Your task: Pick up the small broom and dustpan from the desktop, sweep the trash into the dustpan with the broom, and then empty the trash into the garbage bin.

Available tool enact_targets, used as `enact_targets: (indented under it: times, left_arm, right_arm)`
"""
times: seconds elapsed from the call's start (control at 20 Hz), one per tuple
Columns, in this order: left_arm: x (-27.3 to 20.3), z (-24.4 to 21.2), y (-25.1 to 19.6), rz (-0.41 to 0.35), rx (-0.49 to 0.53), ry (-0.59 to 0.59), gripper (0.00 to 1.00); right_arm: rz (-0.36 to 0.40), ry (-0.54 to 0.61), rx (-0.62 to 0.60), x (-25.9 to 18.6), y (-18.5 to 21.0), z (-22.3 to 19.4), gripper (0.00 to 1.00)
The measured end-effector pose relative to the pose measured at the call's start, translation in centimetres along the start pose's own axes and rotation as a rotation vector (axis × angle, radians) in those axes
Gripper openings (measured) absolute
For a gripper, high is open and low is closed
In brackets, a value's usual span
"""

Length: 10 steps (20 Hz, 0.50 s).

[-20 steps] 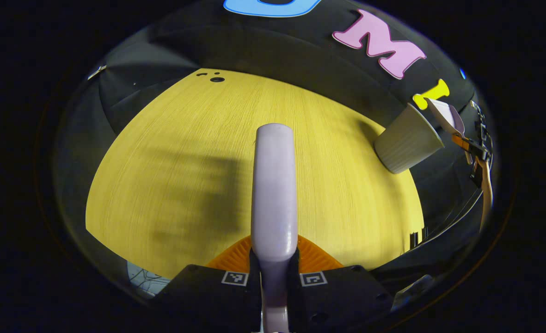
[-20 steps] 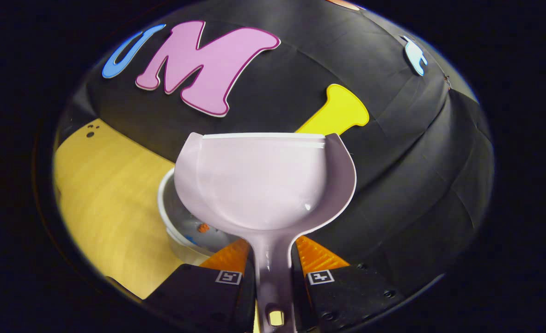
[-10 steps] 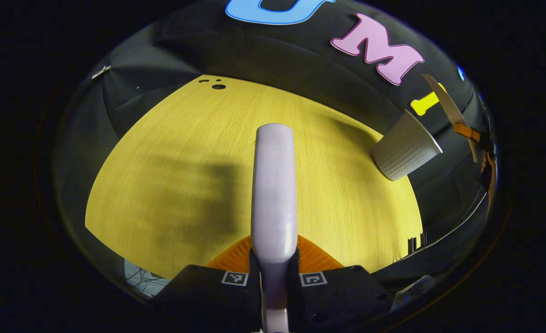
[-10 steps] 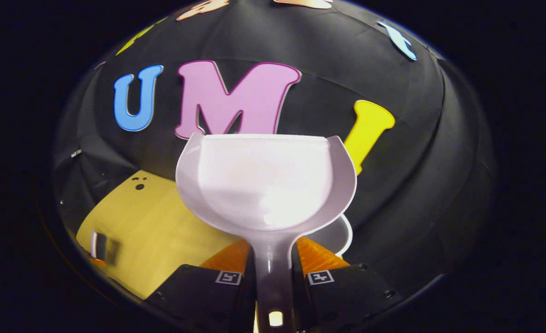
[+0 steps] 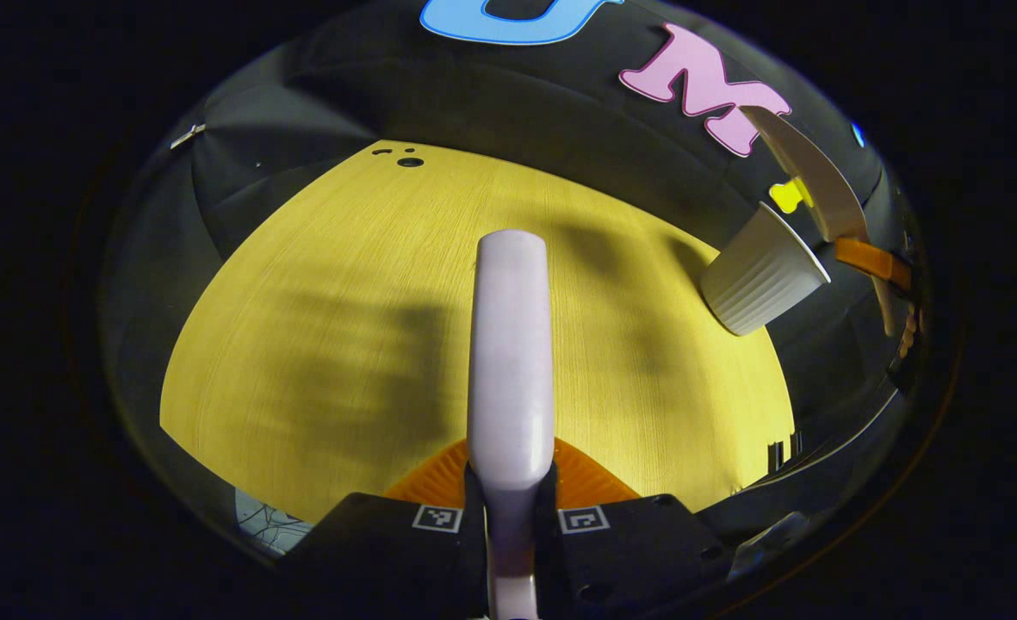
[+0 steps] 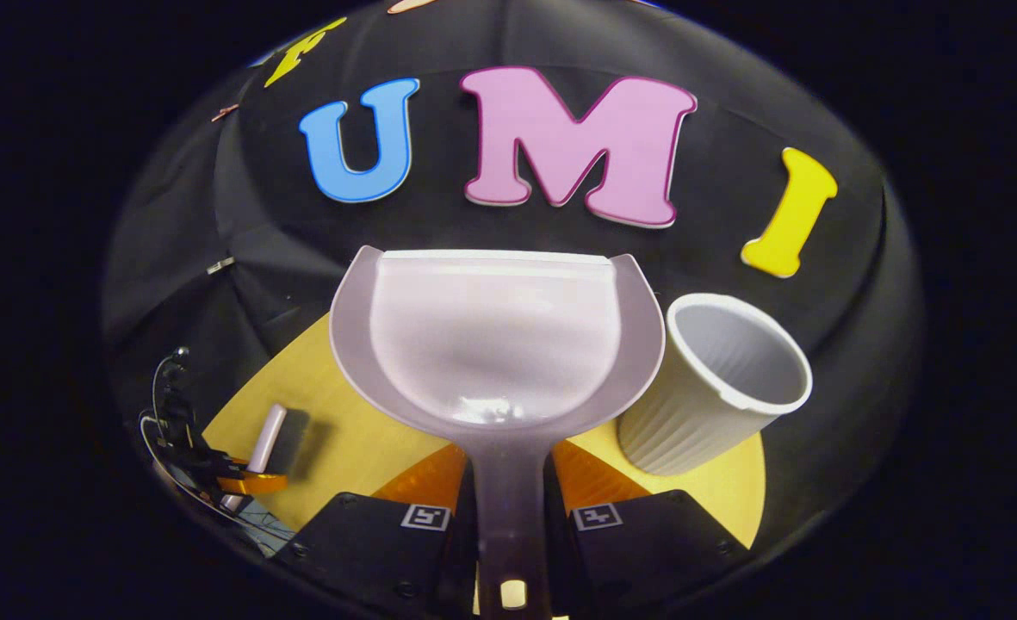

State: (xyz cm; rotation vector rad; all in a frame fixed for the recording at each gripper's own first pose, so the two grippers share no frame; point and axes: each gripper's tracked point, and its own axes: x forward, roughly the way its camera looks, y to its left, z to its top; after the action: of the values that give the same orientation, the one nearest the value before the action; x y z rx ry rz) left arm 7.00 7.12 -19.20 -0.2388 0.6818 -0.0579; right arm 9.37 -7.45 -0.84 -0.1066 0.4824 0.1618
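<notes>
Dustpan point(image 6: 495, 340) clamped in right gripper point(image 6: 512, 517), just beside bin point(image 6: 719, 383).

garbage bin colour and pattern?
White garbage bin with fine vertical ribs on its wall; clearest in the right gripper view.

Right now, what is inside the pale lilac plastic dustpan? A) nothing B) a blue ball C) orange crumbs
A: the right gripper holds the pale lilac plastic dustpan level beside the white ribbed garbage bin, and its scoop looks bare.
</notes>
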Motion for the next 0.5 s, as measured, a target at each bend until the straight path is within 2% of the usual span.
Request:
enact_targets:
  times: [0.15,0.2,0.25,0.3,0.4,0.5]
  left_arm:
    - [1.1,-0.2,0.1,0.022,0.027,0.015,0.26]
    - [1.5,-0.3,0.0,0.029,0.034,0.022,0.26]
    - [2.0,-0.4,0.1,0.032,0.04,0.03,0.27]
    - [2.4,-0.5,0.1,0.037,0.05,0.04,0.26]
    - [3.4,-0.6,0.4,0.061,0.097,0.057,0.26]
    - [4.4,-0.7,0.5,0.096,0.161,0.074,0.26]
  right_arm:
    - [0.026,0.088,0.021,1.8,1.8,-5.0,0.36]
    - [0.031,0.122,0.038,2.4,2.0,-6.7,0.4]
    - [0.031,0.155,0.052,3.0,2.3,-8.7,0.34]
    - [0.024,0.188,0.066,3.6,2.3,-10.5,0.37]
    - [0.007,0.253,0.089,5.7,2.1,-13.7,0.34]
    - [-0.004,0.319,0.114,7.1,1.5,-16.6,0.37]
